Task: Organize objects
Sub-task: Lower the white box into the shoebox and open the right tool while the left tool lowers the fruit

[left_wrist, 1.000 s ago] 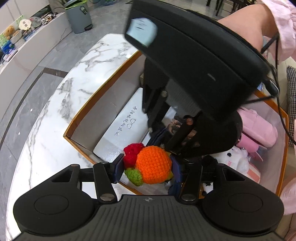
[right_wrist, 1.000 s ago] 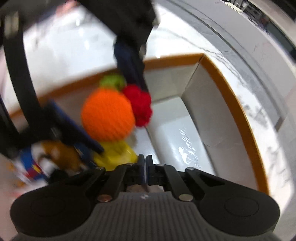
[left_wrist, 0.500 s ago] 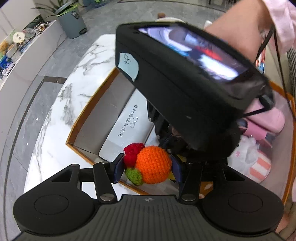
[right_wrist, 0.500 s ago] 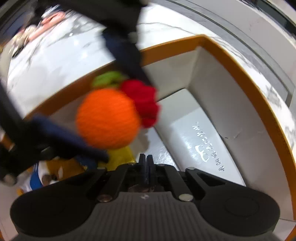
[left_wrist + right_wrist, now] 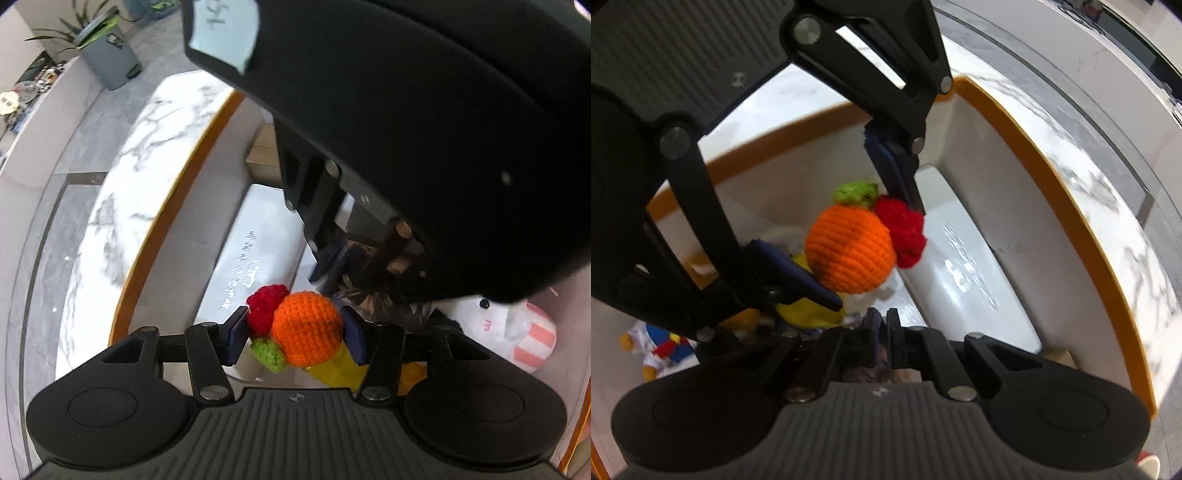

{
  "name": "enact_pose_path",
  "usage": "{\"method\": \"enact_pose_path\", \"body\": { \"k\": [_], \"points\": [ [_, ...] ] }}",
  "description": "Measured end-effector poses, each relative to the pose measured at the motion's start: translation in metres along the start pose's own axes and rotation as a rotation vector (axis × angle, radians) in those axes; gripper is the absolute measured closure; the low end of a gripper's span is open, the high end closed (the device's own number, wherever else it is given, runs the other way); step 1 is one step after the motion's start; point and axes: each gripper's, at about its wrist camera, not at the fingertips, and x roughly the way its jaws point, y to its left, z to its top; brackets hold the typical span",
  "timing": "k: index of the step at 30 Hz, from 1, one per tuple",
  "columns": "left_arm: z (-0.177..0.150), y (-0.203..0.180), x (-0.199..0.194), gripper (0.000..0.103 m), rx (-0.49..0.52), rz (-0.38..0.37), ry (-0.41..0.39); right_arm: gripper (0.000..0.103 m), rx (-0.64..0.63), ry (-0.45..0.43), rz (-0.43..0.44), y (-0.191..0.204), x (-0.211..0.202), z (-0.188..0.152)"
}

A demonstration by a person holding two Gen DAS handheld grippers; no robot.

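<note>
Marble tabletop [image 5: 122, 192] carries an orange-rimmed box [image 5: 173, 206]. Inside, from the box's left wall rightward: a white case [image 5: 258, 236], a yellow toy [image 5: 340, 365], a white plush [image 5: 476, 325]. Above the case, the left gripper [image 5: 295, 332] clamps a crocheted orange [image 5: 306, 332]; the right gripper [image 5: 882, 325], jaws nearly closed after just parting slightly, holds nothing visible.

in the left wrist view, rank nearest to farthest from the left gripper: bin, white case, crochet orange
1. crochet orange, held between the left gripper pads
2. white case, just beyond, inside the box
3. bin, far off on the floor, upper left
</note>
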Motion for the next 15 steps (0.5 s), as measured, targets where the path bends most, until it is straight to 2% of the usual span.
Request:
{"method": "enact_pose_path", "body": {
  "k": [4,8,10,13,15],
  "points": [
    [0.000,0.002,0.004,0.041,0.000,-0.006,0.005,0.097,-0.004,0.033,-0.080,-0.006,0.002,-0.004],
    [-0.002,0.003,0.007,0.041,-0.016,-0.041,0.013,0.096,0.013,0.034,-0.081,-0.010,0.001,-0.007],
    [-0.003,0.000,0.010,0.041,-0.004,-0.024,0.026,0.096,0.014,0.034,-0.100,-0.013,0.000,-0.007],
    [-0.007,0.001,0.015,0.040,-0.021,-0.019,0.037,0.094,0.058,0.001,-0.072,-0.021,-0.007,-0.006],
    [-0.008,0.003,0.018,0.035,-0.037,-0.013,0.043,0.093,0.073,-0.018,-0.069,-0.024,-0.012,-0.004]
  ]
}}
